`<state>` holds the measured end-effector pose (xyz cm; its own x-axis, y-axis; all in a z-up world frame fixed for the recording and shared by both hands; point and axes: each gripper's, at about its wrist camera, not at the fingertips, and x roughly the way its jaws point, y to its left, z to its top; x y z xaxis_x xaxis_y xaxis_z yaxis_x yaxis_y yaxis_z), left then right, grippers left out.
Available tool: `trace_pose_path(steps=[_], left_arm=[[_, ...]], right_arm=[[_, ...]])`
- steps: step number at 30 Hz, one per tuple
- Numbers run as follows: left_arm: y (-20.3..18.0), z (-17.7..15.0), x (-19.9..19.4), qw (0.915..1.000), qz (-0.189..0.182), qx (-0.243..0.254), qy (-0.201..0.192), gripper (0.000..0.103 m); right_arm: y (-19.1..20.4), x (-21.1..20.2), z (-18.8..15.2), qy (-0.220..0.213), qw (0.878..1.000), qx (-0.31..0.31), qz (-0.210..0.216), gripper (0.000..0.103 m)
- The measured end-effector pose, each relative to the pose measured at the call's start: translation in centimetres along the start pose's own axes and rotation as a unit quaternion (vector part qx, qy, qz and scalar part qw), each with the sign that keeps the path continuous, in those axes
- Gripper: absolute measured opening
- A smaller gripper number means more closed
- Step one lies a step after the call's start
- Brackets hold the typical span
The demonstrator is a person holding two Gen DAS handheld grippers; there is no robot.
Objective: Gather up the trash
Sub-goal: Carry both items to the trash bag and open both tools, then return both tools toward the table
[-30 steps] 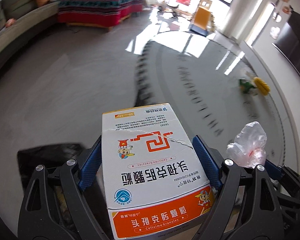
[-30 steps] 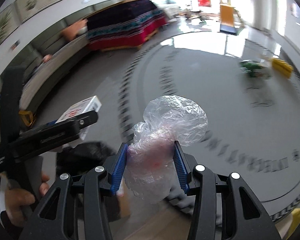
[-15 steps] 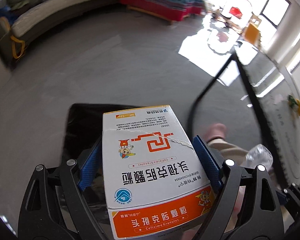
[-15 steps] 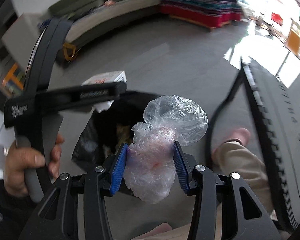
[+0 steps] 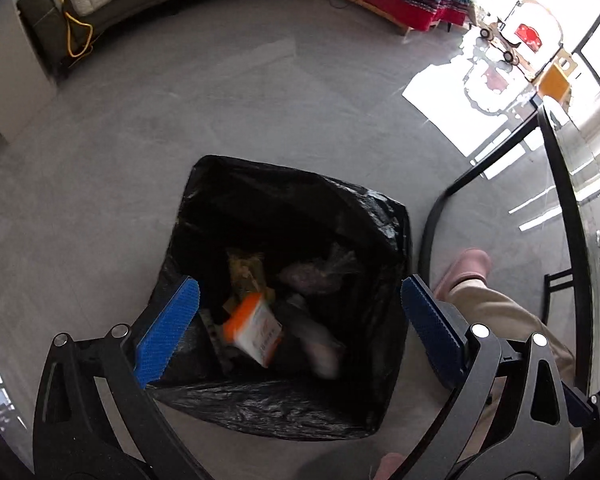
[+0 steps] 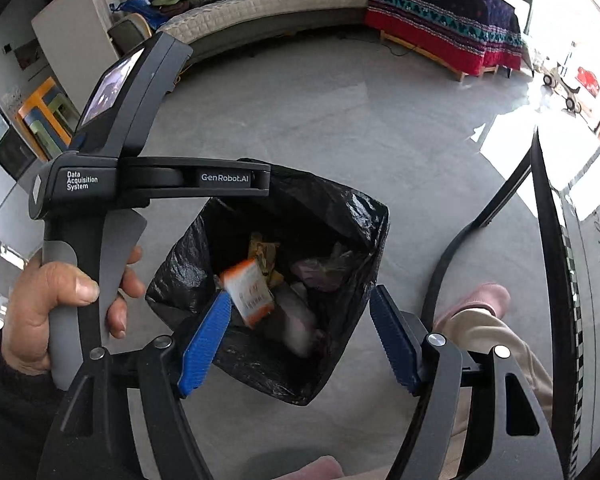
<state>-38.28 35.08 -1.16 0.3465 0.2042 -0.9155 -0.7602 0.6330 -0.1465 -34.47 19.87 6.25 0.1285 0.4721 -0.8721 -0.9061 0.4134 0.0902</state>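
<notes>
Now your left gripper [image 5: 298, 312] hangs with its blue pads spread wide and nothing between them, and your right gripper [image 6: 300, 334] is the same: jaws apart, empty. Straight down past both sets of fingers lies the black trash bag [image 5: 384, 216], its mouth gaping on the grey floor [image 5: 180, 120]; from either tool the opening sits directly ahead and below. Inside it you can see the orange-and-white medicine box [image 5: 254, 330], blurred and tilted, with its long axis running roughly from the near-left wall toward the middle of the bag, and just to its right a pale, smeared plastic wad [image 5: 318, 346] among other dim scraps. Both look to be in the bag, so this drop seems done.

Your left hand [image 6: 56, 308] holds its tool off to the left of the bag, while your leg and pink slipper [image 5: 466, 266] stand to the right, beside the dark table edge [image 5: 564, 208]. Any trash left to fetch likely lies that way, on the table side, which would put your right gripper nearer.
</notes>
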Motion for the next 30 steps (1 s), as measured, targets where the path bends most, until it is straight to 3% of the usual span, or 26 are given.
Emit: trace_pose_path(steps=[11,17,24,30], left_arm=[[-4.6,1.0,-0.3,0.9987,-0.006,0.051,-0.005,0.098],[-10.4,1.3,-1.4,0.9935,-0.025,0.110,-0.014,0.098],[-19.8,2.2,-2.3,0.9773,-0.064,0.200,-0.027,0.098],[-28.7,2.1,-3.1,0.9490,-0.121,0.290,-0.028,0.098]], right_arm=[[-3.7,-2.4,-1.2,-0.025,0.998,0.048,0.009,0.073],[-8.7,-4.7,-2.2,-0.048,0.994,0.098,-0.005,0.073],[-16.8,-7.6,-3.9,-0.065,0.982,0.173,-0.041,0.073],[-23.5,-10.8,-5.6,-0.085,0.966,0.228,-0.084,0.073]])
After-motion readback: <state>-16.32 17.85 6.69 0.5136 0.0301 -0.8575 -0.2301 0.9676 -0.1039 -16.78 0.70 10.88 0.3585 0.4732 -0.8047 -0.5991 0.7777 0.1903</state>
